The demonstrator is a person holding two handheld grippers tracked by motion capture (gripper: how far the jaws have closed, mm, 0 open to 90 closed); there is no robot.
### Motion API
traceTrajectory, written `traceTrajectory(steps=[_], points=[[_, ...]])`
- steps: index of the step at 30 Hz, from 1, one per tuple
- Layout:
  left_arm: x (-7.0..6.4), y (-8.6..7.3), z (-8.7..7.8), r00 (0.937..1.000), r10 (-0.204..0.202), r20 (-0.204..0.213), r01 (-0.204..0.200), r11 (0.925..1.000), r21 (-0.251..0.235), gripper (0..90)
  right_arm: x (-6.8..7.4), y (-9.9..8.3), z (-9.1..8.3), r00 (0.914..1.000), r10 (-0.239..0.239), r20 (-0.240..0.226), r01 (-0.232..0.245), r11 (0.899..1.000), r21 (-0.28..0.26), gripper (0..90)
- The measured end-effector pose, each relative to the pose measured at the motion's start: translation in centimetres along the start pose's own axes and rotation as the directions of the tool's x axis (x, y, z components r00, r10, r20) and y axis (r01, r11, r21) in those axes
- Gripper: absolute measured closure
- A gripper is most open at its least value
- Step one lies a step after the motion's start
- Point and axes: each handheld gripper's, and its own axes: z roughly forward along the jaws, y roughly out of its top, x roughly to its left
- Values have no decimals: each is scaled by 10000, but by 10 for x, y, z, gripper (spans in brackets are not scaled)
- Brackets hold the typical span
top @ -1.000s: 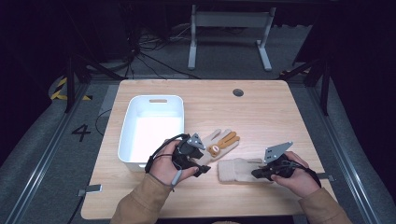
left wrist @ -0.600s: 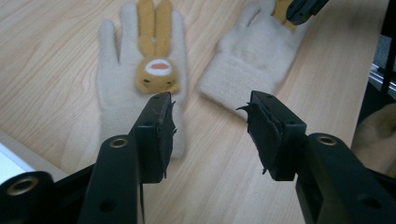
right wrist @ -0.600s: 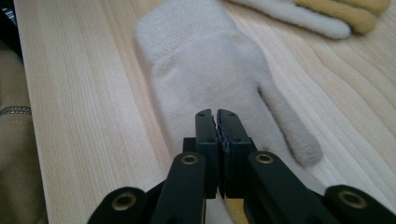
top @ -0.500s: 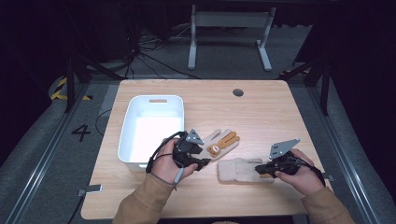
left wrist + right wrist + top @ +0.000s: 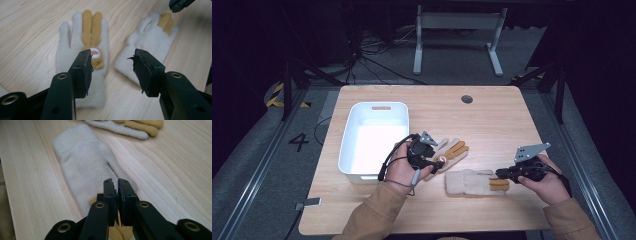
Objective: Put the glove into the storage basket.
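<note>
Two cream gloves with yellow fingers lie flat on the wooden table. The nearer-left glove bears a small face. My left gripper hangs open over that glove's cuff, its jaws wide apart with nothing between them. The second glove lies to the right, fingers pointing right. My right gripper is shut just above this glove's fingertips; I see nothing pinched between its jaws. Its tip also appears in the left gripper view.
A white empty bin stands on the table's left half, just left of my left hand. A round cable hole sits near the far edge. A metal stand and cables are on the floor beyond.
My left gripper has shifted a little right and forward, onto the faced glove's cuff. The right gripper has edged slightly away from me at the other glove's fingertips. Both gloves lie as before.
</note>
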Motion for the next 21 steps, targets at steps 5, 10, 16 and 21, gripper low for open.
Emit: traceTrajectory(steps=[5,10,16,21], points=[[-4,5,19,9991,-349,-245,348,9994,-48,449,-2,-1,-1,10000,55,17,-55,10000,-51,840],[-2,9,34,9971,-421,-637,425,9991,54,454,0,1,0,10000,24,-21,-24,10000,-94,830],[4,7,47,9965,-245,-802,273,9991,334,441,-2,-1,-1,10000,71,24,-71,9999,-132,820],[6,7,57,9965,-264,-788,305,9983,505,451,0,-3,-2,9999,122,74,-121,9998,-143,813]])
